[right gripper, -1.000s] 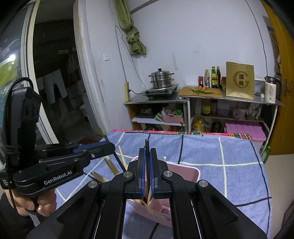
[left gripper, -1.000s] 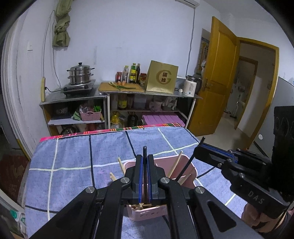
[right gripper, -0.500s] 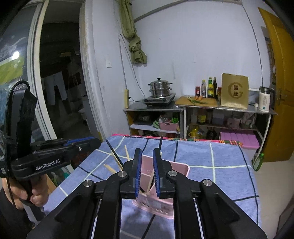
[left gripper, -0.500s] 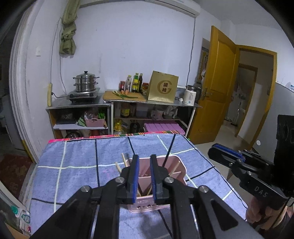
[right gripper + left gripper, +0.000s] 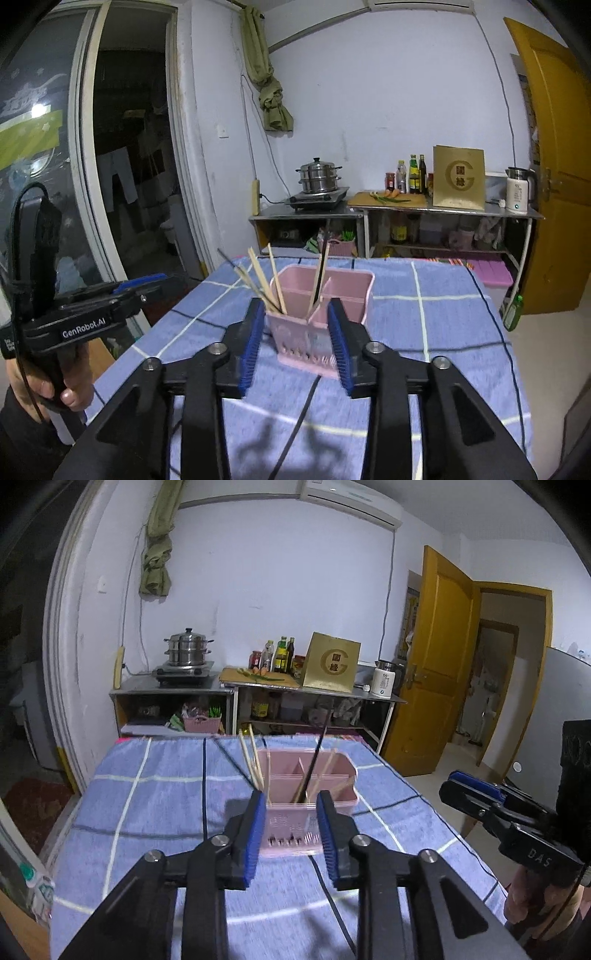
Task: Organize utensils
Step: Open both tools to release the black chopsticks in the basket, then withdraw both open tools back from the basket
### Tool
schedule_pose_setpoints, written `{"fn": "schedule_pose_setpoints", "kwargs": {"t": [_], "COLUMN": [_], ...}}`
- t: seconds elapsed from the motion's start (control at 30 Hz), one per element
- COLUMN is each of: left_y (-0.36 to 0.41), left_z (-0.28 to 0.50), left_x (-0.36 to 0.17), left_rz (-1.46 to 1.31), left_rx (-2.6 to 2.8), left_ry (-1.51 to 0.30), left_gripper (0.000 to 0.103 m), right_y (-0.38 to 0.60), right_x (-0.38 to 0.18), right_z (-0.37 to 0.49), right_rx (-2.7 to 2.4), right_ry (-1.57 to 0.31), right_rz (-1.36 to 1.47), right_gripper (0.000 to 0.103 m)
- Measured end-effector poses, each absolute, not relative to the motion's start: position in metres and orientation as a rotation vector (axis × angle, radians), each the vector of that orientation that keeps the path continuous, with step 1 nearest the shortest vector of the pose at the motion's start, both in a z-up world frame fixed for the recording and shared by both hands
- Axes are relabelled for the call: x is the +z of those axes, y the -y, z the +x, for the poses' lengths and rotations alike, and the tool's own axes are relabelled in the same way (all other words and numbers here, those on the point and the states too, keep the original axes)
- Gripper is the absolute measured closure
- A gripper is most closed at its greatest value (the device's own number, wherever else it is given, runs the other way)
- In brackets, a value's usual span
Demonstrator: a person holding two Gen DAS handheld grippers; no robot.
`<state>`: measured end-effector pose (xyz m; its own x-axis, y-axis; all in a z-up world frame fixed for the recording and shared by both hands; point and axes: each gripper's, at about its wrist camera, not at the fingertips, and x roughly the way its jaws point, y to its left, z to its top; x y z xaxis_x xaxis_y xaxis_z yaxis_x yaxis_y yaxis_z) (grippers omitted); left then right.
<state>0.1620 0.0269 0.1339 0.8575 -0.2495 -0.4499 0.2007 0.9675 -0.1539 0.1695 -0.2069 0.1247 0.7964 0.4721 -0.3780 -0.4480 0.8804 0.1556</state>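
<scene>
Pink plastic caddy: light, tippy; chopsticks inside stiff, slippery, grip mid-shaft. Left gripper, right gripper: jaws just opened, empty.

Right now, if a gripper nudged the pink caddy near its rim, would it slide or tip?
Probably tip: the caddy looks like thin, light plastic, taller than its base. The chopsticks lean out above the rim, adding top weight. The towel under it likely resists sliding.

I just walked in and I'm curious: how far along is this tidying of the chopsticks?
It looks nearly finished. Wooden chopsticks and a black chopstick stand in the pink holder on the blue cloth. The left gripper and right gripper have just been opening, holding nothing. No loose utensils show.
</scene>
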Motion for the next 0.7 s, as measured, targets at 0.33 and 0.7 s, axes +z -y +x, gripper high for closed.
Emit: {"fn": "schedule_pose_setpoints", "kwargs": {"t": [0.33,0.7], "left_y": [-0.014,-0.003], "left_z": [0.109,0.073], "left_x": [0.088,0.055], "left_rz": [-0.095,-0.071], "left_rx": [-0.181,-0.171], "left_ry": [-0.483,-0.499], "left_gripper": [0.074,0.074], "right_y": [0.211,0.206], "right_x": [0.085,0.052], "right_z": [0.124,0.088], "right_rx": [0.447,0.417], "right_ry": [-0.440,-0.454], "right_rz": [0.039,0.018], "right_gripper": [0.063,0.063]}}
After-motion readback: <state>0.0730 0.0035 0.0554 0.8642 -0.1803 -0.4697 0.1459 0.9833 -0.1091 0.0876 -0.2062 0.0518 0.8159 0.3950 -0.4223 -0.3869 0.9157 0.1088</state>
